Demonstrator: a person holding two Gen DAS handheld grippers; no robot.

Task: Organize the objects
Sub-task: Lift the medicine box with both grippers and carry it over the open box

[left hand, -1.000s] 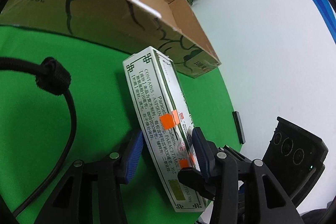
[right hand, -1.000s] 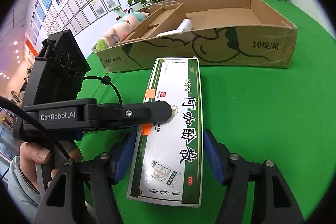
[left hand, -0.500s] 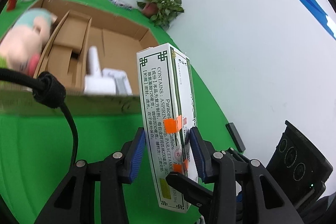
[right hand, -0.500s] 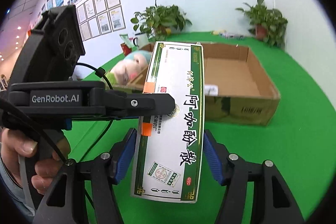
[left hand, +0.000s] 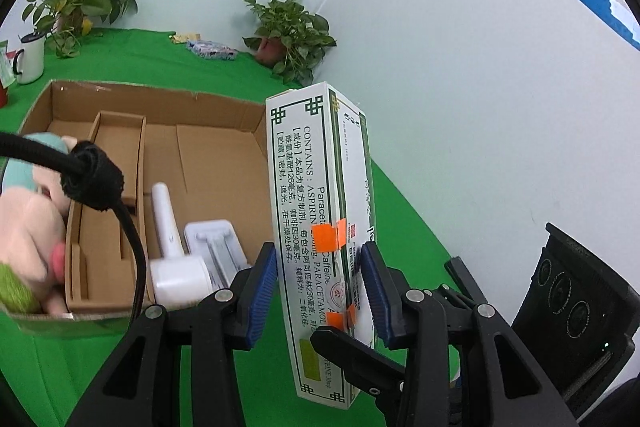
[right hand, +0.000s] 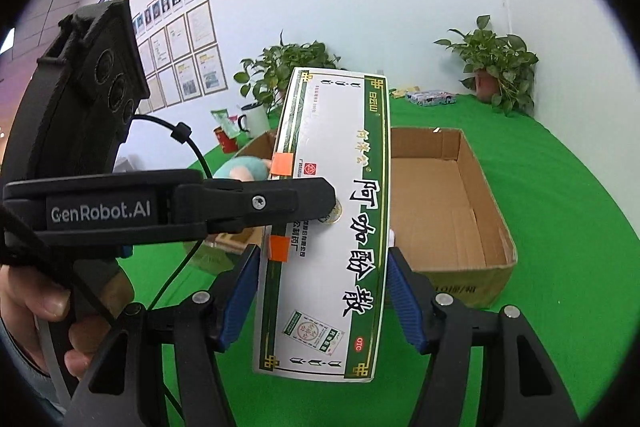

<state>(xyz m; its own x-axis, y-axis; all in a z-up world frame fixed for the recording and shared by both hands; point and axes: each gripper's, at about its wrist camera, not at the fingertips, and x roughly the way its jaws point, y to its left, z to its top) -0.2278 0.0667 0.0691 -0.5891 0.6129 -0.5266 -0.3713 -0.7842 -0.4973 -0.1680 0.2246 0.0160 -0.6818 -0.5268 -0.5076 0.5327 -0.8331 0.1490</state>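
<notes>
Above the green cloth-covered table [right hand: 560,211], near the open brown cardboard carton [left hand: 224,131], the long white-and-green medicine box [left hand: 316,227] is held upright, clear of the surface; in the left wrist view its narrow printed side faces the camera, with two orange tape tabs on the edge; in the right wrist view its broad face with large black characters fills the centre [right hand: 332,227].

The left gripper [left hand: 318,283] has its blue-padded fingers [left hand: 262,291] set against the two sides of the box, closed upon it; the right gripper [right hand: 322,295] spans the broad face, its blue pads [right hand: 404,307] at both long edges, gripping the box; a black finger of the left tool crosses the box face from the left in the right wrist view.

Inside the carton: a white handheld device with a cylindrical head [left hand: 174,255]; a white rectangular holder [left hand: 214,247] just to its right; brown cardboard dividers [left hand: 120,163]; a pink-and-teal plush toy [left hand: 28,223] at the left end.

At the far side of the table: two potted green plants [left hand: 292,35]; a white mug with a black handle [left hand: 28,59].
</notes>
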